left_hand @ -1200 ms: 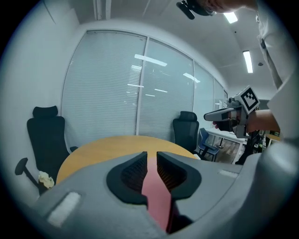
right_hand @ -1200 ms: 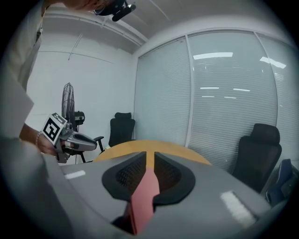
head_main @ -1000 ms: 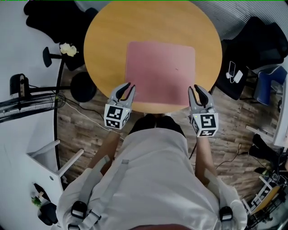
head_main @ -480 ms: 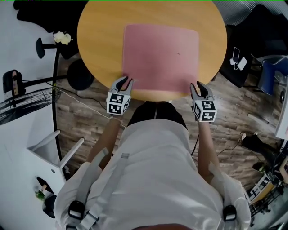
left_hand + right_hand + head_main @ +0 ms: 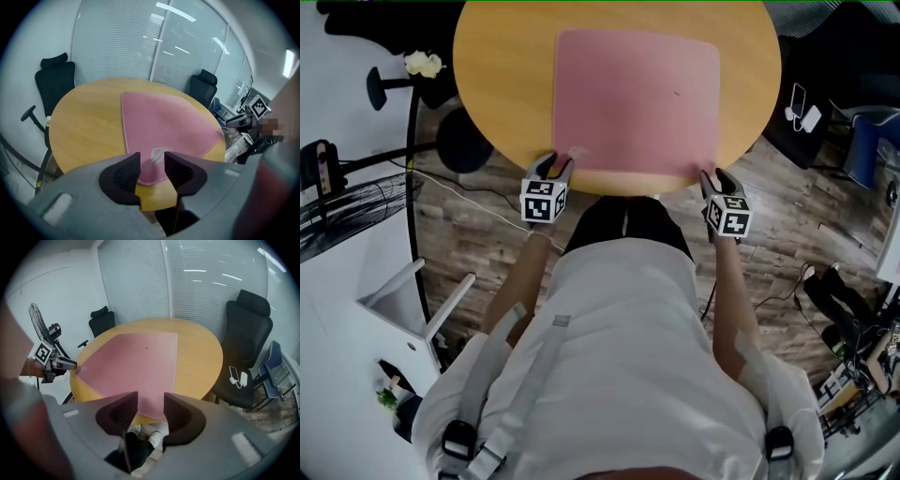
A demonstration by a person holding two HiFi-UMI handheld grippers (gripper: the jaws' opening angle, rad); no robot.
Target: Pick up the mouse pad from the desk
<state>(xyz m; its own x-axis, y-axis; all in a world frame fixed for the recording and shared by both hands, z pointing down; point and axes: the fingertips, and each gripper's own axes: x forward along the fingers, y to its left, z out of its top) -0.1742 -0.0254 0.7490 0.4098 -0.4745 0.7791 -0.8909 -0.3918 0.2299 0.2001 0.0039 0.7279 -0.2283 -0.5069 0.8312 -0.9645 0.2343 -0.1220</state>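
Observation:
A pink mouse pad (image 5: 637, 103) lies flat on the round wooden table (image 5: 502, 84), reaching almost to its near edge. My left gripper (image 5: 555, 165) hovers at the pad's near left corner. Its jaws are opening, and the pad's corner (image 5: 154, 168) shows in the gap (image 5: 151, 161) without being pinched. My right gripper (image 5: 712, 176) sits at the pad's near right corner, jaws also opening. In the right gripper view the pad's near edge (image 5: 150, 394) appears between the jaws of the right gripper (image 5: 151, 401), untouched. Nothing is held by either gripper.
Black office chairs (image 5: 825, 103) stand around the table, one at the right carrying a white charger (image 5: 804, 114). A fan (image 5: 337, 202) and a white rack (image 5: 384, 319) stand at the left. Cables run over the wooden floor (image 5: 478, 253).
Both grippers came down and forward to the table's near edge, ending at the pad's two near corners. Their jaws stand wider apart than before.

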